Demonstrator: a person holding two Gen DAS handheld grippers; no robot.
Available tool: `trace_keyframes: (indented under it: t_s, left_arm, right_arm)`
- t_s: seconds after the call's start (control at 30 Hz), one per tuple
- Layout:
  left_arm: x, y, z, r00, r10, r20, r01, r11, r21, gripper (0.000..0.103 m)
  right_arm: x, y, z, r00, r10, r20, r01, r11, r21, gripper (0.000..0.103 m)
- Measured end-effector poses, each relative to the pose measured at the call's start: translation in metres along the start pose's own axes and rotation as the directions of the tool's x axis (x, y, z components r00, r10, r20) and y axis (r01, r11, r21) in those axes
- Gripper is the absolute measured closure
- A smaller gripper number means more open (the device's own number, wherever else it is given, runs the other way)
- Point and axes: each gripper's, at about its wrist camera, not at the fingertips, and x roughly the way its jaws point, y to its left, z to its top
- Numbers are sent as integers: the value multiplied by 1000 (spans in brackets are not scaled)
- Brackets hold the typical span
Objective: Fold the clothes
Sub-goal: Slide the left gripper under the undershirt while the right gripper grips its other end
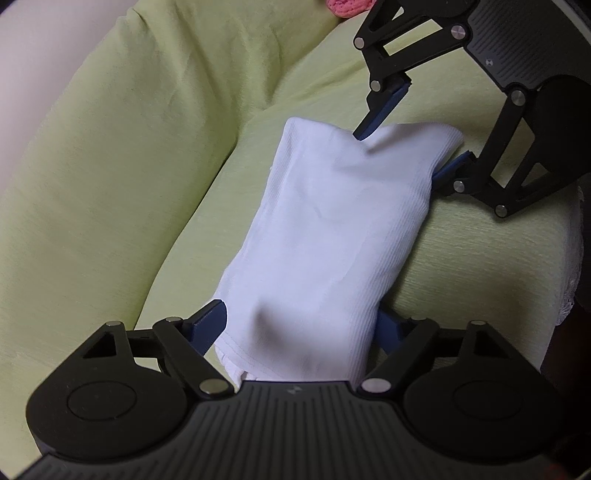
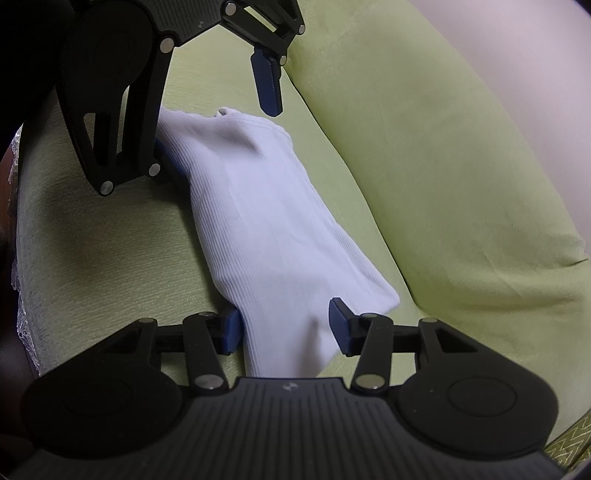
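Observation:
A white ribbed garment (image 1: 317,229) (image 2: 266,221), folded into a narrow oblong, lies on the green sofa seat (image 1: 461,258) (image 2: 110,240). My left gripper (image 1: 301,325) (image 2: 221,136) straddles one short end. Its blue pads sit at the cloth's two sides, and that end is not bunched. One left fingertip (image 2: 271,103) stands just above the cloth's edge. My right gripper (image 2: 286,328) (image 1: 406,151) is at the opposite end, shut on the garment. One pad dents the fold from above, and the other is partly hidden behind the cloth.
The green back cushion (image 1: 110,147) (image 2: 461,184) rises right along the garment's far side. A pink item (image 1: 347,7) peeks in at the top edge. White lace trim (image 1: 576,288) (image 2: 22,295) hangs over the seat's front edge.

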Motion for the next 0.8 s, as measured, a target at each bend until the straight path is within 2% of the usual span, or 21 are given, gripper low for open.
trace_keyframes:
  t_s: [0.27,0.8]
  left_arm:
    - [-12,-7,-6,1000,-23,13,23,1000,5,31]
    - [-34,-13,-13,999,-50,7,50,999,-17,32]
  right_arm:
    - [2,0,-6,1000,6,0,-6,1000,-20,61]
    - [7,-6,-20,999,44,-12,-44,999,-11,68]
